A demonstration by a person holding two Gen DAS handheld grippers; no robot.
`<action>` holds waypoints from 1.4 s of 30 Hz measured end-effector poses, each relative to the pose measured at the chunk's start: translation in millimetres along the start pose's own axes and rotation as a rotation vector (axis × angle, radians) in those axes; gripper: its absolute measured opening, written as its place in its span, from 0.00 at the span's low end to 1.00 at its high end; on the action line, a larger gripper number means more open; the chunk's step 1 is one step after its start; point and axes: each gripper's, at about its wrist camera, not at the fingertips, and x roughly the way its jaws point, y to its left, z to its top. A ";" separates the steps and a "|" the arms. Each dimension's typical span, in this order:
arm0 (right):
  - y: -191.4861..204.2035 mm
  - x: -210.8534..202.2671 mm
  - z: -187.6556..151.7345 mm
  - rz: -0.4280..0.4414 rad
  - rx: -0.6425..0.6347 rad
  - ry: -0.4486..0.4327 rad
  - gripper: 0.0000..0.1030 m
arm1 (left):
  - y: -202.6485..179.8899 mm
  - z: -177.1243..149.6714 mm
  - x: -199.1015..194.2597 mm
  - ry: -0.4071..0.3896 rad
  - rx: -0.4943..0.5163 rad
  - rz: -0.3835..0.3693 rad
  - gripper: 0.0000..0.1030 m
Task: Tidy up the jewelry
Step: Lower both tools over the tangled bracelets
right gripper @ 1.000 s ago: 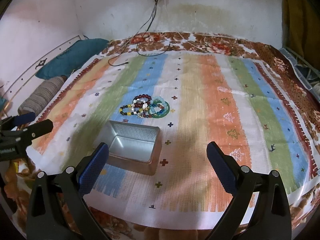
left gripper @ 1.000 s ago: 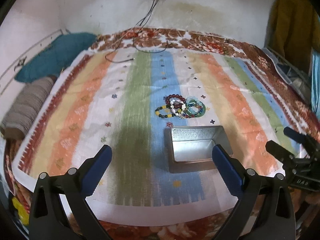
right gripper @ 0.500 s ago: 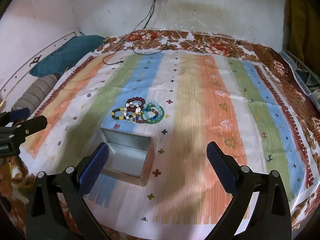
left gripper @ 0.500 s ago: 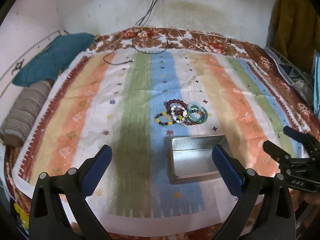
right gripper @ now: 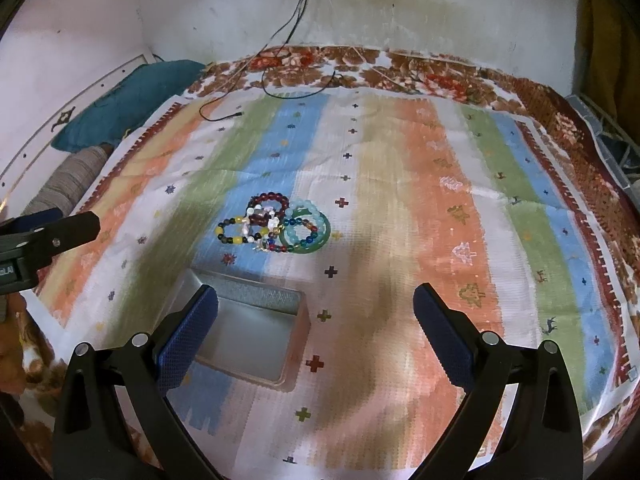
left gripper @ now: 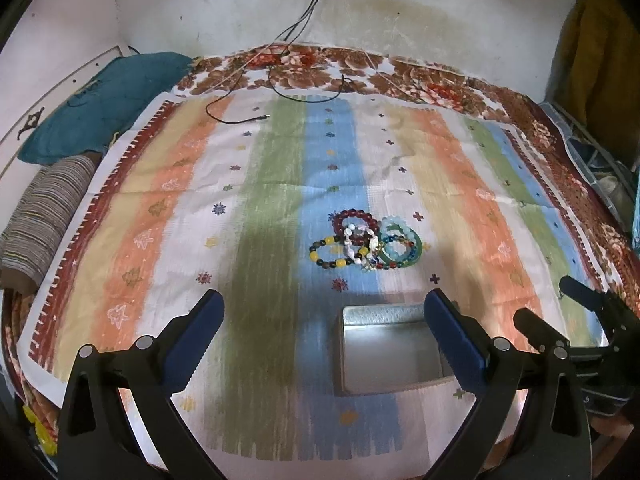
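A pile of beaded bracelets (left gripper: 366,242) lies on the striped cloth (left gripper: 260,168): dark red, yellow-and-black, white, blue and green ones overlap. It also shows in the right wrist view (right gripper: 276,226). An open, empty metal tin (left gripper: 390,348) stands just in front of the pile, also in the right wrist view (right gripper: 250,330). My left gripper (left gripper: 322,312) is open and empty, above the cloth before the tin. My right gripper (right gripper: 316,306) is open and empty, to the right of the tin. Each gripper shows at the edge of the other's view.
The cloth covers a bed with a floral blanket (left gripper: 320,64) at the far edge. A teal pillow (left gripper: 104,100) and a striped bolster (left gripper: 44,212) lie at the left. A black cable (left gripper: 248,116) runs down from a wall socket. Clutter sits at the right (left gripper: 600,168).
Both grippers have moved forward and lower toward the bracelets and tin, which now look nearer. Both stayed open and empty. Nothing on the cloth has moved.
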 end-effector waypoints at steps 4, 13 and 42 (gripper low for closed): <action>-1.6 9.5 5.6 0.001 0.009 0.017 0.96 | -2.8 8.2 7.7 0.003 0.005 0.005 0.95; 0.0 27.6 17.8 0.015 0.004 0.050 0.96 | -2.7 22.1 31.2 0.044 -0.002 0.003 0.95; -1.8 105.3 39.3 0.040 0.017 0.172 0.96 | 2.6 44.8 141.6 0.229 -0.041 -0.007 0.95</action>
